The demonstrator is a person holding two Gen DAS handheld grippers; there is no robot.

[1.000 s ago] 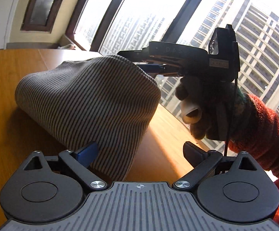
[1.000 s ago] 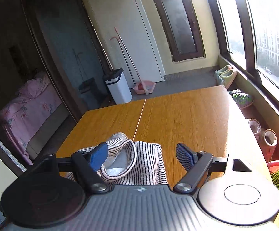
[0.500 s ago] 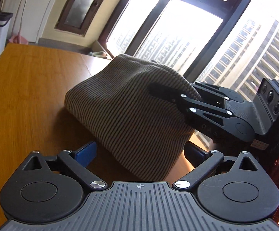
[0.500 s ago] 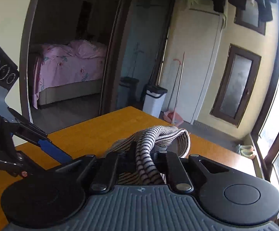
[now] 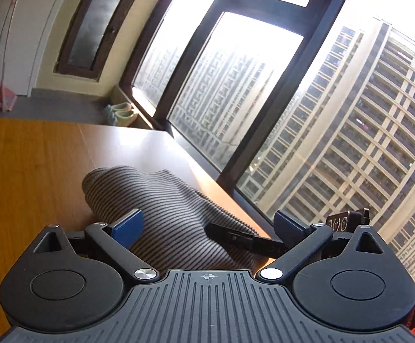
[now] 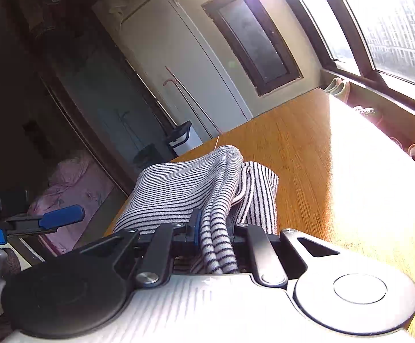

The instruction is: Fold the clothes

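A striped black-and-white garment [image 5: 167, 211] lies bunched on the wooden table [image 5: 27, 165]. In the left wrist view my left gripper [image 5: 207, 225] is open, its fingers on either side of the cloth. The right gripper's black finger [image 5: 236, 237] reaches in from the right onto the garment. In the right wrist view my right gripper [image 6: 213, 228] is shut on a gathered fold of the striped garment [image 6: 184, 188], which drapes forward over the table [image 6: 336, 171]. The left gripper's blue pad [image 6: 61, 217] shows at the left, apart from the cloth.
Large windows [image 5: 236, 91] run along the table's right edge. Slippers [image 5: 121, 113] lie on the floor by the sill. A white door [image 6: 173, 57], a bin [image 6: 178, 137] and a bed [image 6: 73, 177] lie beyond the table's far end.
The right gripper closed on the garment's fold a second ago and still holds it. The garment has dropped lower toward the table. The left gripper stays open and has moved closer over the cloth.
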